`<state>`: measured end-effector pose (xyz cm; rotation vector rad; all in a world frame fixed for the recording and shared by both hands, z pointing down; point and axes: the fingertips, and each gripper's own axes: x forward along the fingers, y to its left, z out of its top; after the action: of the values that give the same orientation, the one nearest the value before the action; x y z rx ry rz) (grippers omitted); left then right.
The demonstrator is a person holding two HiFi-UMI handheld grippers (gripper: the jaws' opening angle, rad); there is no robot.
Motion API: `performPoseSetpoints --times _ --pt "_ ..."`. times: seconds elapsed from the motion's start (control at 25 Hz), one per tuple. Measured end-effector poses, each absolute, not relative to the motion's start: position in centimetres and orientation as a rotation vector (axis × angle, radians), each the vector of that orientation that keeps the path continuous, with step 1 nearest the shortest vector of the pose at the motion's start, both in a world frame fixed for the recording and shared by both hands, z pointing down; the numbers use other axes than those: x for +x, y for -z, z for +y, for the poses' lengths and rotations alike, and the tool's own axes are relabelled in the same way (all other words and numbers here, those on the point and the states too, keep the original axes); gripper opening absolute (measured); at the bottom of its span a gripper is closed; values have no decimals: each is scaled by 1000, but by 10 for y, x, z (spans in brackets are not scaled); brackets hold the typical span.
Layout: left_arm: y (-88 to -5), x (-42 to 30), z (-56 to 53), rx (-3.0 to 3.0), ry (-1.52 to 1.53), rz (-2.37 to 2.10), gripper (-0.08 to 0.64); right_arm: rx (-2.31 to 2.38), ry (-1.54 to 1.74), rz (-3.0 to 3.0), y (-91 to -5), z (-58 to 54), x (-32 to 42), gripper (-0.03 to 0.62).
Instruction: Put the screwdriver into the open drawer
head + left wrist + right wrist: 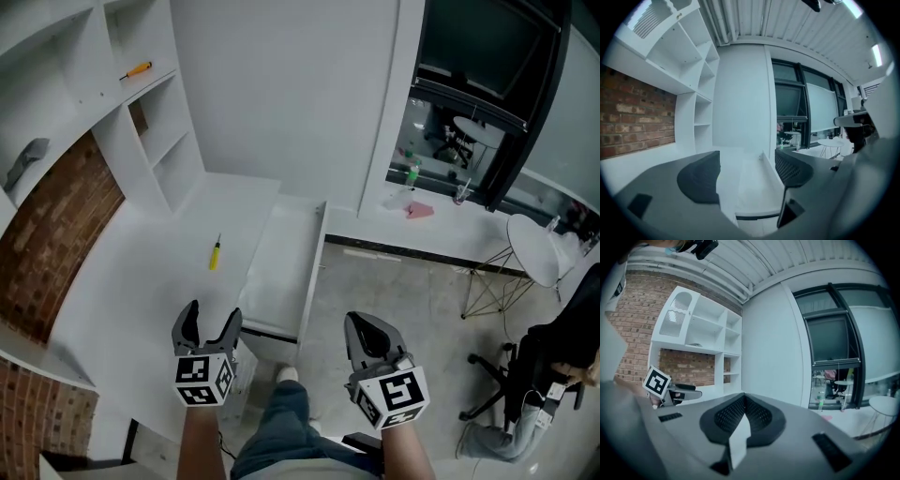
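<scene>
On the white desktop [131, 300], small yellow-handled screwdriver [215, 254] lying beside the open white drawer [315, 262], left gripper [212, 317] jaws spread, empty, right gripper [367, 330] jaws pressed together, empty

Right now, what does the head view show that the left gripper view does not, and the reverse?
Only the head view: the yellow screwdriver on the white desk, and the right gripper, fingers together. Only the left gripper view: the ribbed ceiling. Both: the open drawer, the brick wall, and the left gripper, fingers apart, nothing between them.
</scene>
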<state>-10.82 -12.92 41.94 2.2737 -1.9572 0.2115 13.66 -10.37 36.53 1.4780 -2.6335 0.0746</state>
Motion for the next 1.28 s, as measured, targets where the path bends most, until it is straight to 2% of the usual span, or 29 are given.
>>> performPoseSetpoints --times 0.24,0.84,0.92,1.04,1.2,1.28 --pt "-461 -144 -192 2183 -314 -1944 353 1499 -166 -2609 -386 -169 130 11" --pt "-589 -213 -338 1968 -519 -1708 345 1287 -266 -2516 -446 -314 42 11" --pt "-603 -220 -350 1923 -574 -1708 318 1256 -274 -2494 -455 -323 36 11" --pt "-620 -226 -361 1859 -667 -1709 215 1215 -282 -2463 -465 -331 31 11" --pt "-638 -230 -366 1793 -754 -1686 189 1195 -297 -2436 -472 -339 30 11" --pt "-643 -231 -367 1784 -771 -1677 141 1193 -297 -2429 -473 -342 30 11"
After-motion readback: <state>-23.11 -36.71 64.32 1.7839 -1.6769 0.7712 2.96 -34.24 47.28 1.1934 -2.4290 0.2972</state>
